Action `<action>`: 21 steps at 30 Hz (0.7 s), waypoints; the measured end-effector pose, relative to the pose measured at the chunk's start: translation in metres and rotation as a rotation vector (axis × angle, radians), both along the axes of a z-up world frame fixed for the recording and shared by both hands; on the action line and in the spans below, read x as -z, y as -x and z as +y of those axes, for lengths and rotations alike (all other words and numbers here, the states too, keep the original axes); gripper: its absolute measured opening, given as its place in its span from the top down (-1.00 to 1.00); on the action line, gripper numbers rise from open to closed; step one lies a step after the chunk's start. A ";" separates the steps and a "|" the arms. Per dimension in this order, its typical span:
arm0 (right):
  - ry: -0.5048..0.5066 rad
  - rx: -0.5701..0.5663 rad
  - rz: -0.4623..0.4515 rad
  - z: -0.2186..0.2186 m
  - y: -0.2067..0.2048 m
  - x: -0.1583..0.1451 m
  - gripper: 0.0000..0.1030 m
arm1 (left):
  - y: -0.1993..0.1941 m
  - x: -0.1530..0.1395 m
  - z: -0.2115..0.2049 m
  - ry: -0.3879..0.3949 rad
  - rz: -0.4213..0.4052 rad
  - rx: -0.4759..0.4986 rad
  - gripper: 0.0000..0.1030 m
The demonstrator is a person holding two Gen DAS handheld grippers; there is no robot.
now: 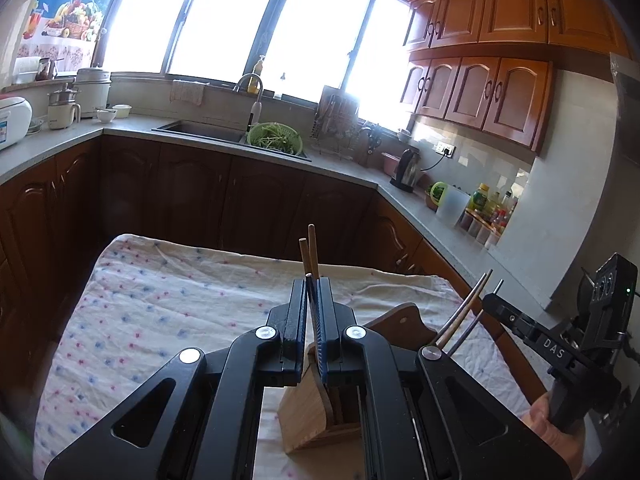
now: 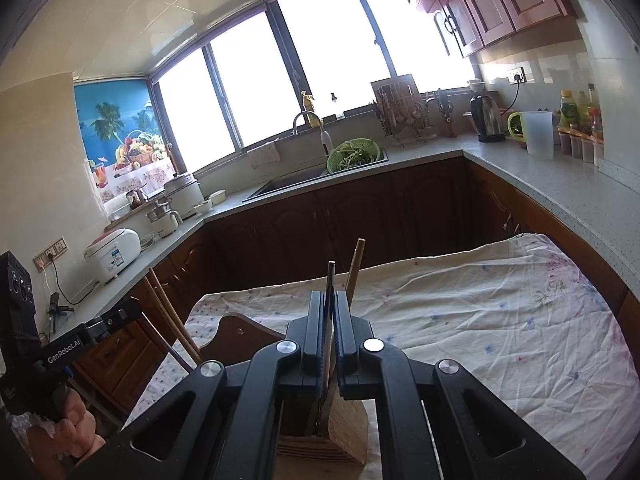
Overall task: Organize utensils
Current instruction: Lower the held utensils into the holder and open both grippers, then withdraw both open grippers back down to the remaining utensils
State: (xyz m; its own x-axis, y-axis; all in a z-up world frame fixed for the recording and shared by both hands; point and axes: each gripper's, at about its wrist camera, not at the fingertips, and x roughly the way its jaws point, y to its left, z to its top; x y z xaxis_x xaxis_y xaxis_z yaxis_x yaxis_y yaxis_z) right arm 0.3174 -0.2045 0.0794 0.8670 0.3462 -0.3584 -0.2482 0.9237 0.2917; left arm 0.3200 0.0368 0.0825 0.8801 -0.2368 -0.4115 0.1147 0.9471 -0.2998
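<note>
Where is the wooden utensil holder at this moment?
The wooden utensil holder stands on the flowered tablecloth, low in both wrist views, directly under the two tongs; a wooden chair back stands just behind it.

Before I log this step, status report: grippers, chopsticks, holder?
Left gripper shut on chopsticks. Right gripper shut on chopsticks. Both over wooden utensil holder. Nothing in the way.
</note>
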 end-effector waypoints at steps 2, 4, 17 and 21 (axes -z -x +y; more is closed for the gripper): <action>-0.001 -0.001 0.005 0.000 -0.001 -0.001 0.91 | 0.000 -0.001 0.000 0.000 0.001 0.000 0.93; -0.004 -0.002 0.009 -0.002 -0.002 -0.001 0.91 | -0.001 -0.001 0.000 -0.002 0.002 -0.001 0.93; -0.029 -0.012 0.018 -0.005 0.000 -0.007 0.41 | 0.002 -0.005 0.005 0.001 0.037 -0.026 0.72; -0.044 -0.008 -0.018 -0.008 0.013 -0.012 -0.18 | 0.014 -0.005 0.011 0.003 0.033 -0.072 -0.17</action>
